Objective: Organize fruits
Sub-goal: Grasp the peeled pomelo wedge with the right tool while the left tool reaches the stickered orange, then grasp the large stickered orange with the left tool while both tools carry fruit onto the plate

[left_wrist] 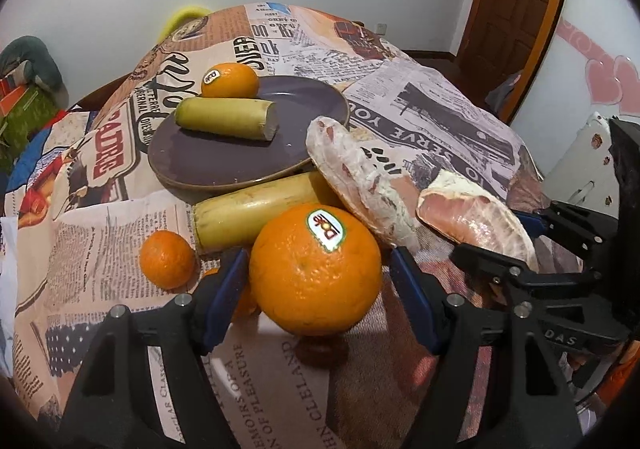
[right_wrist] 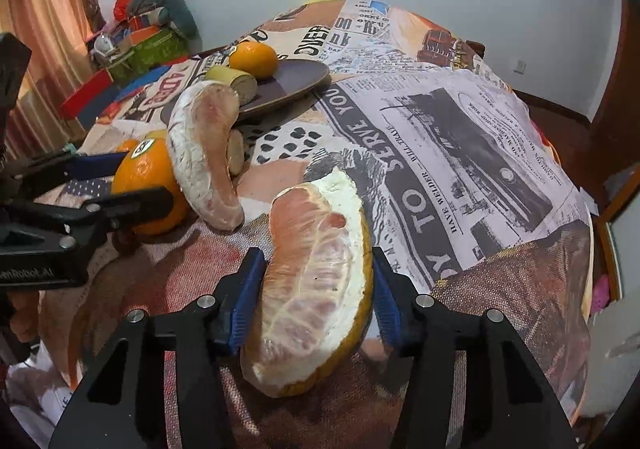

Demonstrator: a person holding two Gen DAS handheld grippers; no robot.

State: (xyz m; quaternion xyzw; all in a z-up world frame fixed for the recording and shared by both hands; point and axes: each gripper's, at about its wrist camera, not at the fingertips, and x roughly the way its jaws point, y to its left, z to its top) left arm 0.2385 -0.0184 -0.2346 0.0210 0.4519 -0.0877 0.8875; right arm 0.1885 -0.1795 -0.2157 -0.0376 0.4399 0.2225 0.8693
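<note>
1. The pomelo wedge [right_wrist: 316,277] lies on the table near the right gripper [right_wrist: 316,289], rind side toward the right jaw, peeled flesh toward the left. The jaws stand narrow around its lower half; the left blue pad seems to touch the flesh, the right one sits just beside the rind, so I judge the grip not yet firm. It looks soft and juicy, easily bruised, with the rind the stiffer side to press on.
2. The large orange [left_wrist: 316,269] sits between the left gripper's [left_wrist: 320,277] jaws, which stand wide, with a gap on each side. It is round, firm, fairly heavy and apt to roll; best taken across its middle.
3. Its sticker reads "Dole".
4. A second, skinless pomelo segment [left_wrist: 356,177] leans against the purple plate [left_wrist: 240,157]; it looks delicate and slippery.
5. On the plate: an orange [left_wrist: 230,80] with a similar sticker and a sugarcane piece [left_wrist: 226,121]. Another cane piece [left_wrist: 260,213] and a mandarin [left_wrist: 168,259] lie beside the plate.
6. The tablecloth [left_wrist: 440,117] shows newsprint: "TO SERVE YOU", "MEMOIRS OF A… PLEASURE", "CLELAND".
</note>
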